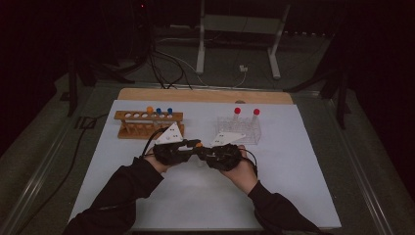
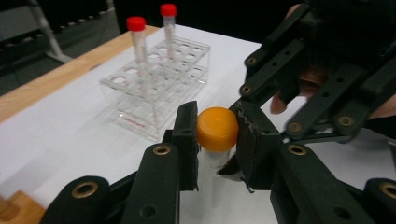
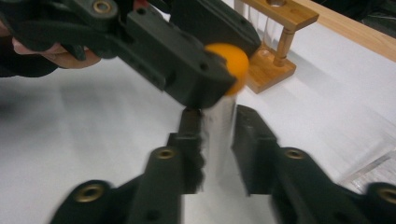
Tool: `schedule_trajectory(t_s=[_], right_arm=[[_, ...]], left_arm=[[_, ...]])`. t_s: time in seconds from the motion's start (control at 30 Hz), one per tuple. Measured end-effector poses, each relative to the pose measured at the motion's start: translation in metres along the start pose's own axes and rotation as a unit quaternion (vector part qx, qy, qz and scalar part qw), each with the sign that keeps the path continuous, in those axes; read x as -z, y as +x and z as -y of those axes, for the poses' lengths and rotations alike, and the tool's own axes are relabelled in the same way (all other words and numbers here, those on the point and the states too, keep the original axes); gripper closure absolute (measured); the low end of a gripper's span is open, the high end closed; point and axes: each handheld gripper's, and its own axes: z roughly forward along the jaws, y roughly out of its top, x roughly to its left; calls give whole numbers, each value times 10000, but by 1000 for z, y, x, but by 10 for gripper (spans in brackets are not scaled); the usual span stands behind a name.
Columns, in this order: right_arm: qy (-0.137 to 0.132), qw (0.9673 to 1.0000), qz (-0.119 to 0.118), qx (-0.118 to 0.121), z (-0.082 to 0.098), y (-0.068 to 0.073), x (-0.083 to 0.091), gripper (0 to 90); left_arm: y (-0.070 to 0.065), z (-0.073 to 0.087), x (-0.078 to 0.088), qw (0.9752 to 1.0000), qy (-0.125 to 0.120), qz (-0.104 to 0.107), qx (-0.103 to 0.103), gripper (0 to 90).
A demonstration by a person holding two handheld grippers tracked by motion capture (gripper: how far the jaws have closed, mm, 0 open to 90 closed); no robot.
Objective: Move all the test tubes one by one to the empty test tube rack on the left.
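Observation:
An orange-capped clear tube [image 2: 217,128] hangs over the white mat between my two grippers, which meet at the table's middle. My left gripper [image 2: 217,136] is shut on the tube's orange cap, one pad pressed against each side. In the right gripper view the tube's clear body [image 3: 219,121] stands between the jaws of my right gripper [image 3: 218,140]. They stand close beside it with a thin gap, so this gripper is open. In the high view the left gripper [image 1: 188,147] and right gripper [image 1: 204,152] point at each other with the cap [image 1: 198,144] between them.
A wooden rack [image 1: 149,122] stands at the back left with an orange-capped and two blue-capped tubes in it. At the back right, a clear plastic rack [image 1: 240,131] holds two red-capped tubes [image 2: 137,37]. The white mat [image 1: 293,186] covers the table.

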Motion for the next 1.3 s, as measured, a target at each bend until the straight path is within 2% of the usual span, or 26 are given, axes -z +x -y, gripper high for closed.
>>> schedule_trajectory(t_s=[0.13,0.27,0.67,0.77,0.9,1.0,1.03,1.1,1.17,1.3], right_arm=[[-107,9999,68,-32,1,-3,6,595],[-189,9997,174,-29,3,-5,12,508],[-452,9986,173,-210,8,-9,25,221],[-497,9981,283,-231,8,-10,26,150],[-528,9974,376,-313,7,-11,29,50],[-559,9976,278,-310,7,-13,31,2],[-561,9976,253,-318,7,-14,32,2],[-560,9976,304,-270,7,-14,33,2],[-582,9975,245,-312,7,-14,35,2],[-589,9977,233,-226,6,-13,35,2]], left_arm=[[4,-1,8,9999,21,-97,-25,720],[8,0,18,9998,24,-174,35,720],[29,-3,56,9974,-33,-707,128,720],[38,-6,68,9962,-65,-861,141,720],[55,-11,82,9933,-62,-1142,177,719],[69,-12,91,9903,-110,-1356,279,720],[73,-12,94,9887,-110,-1467,279,719],[81,-12,98,9866,-121,-1593,342,719],[88,-12,102,9844,-126,-1710,391,719],[101,-12,106,9795,-123,-1965,437,719]])
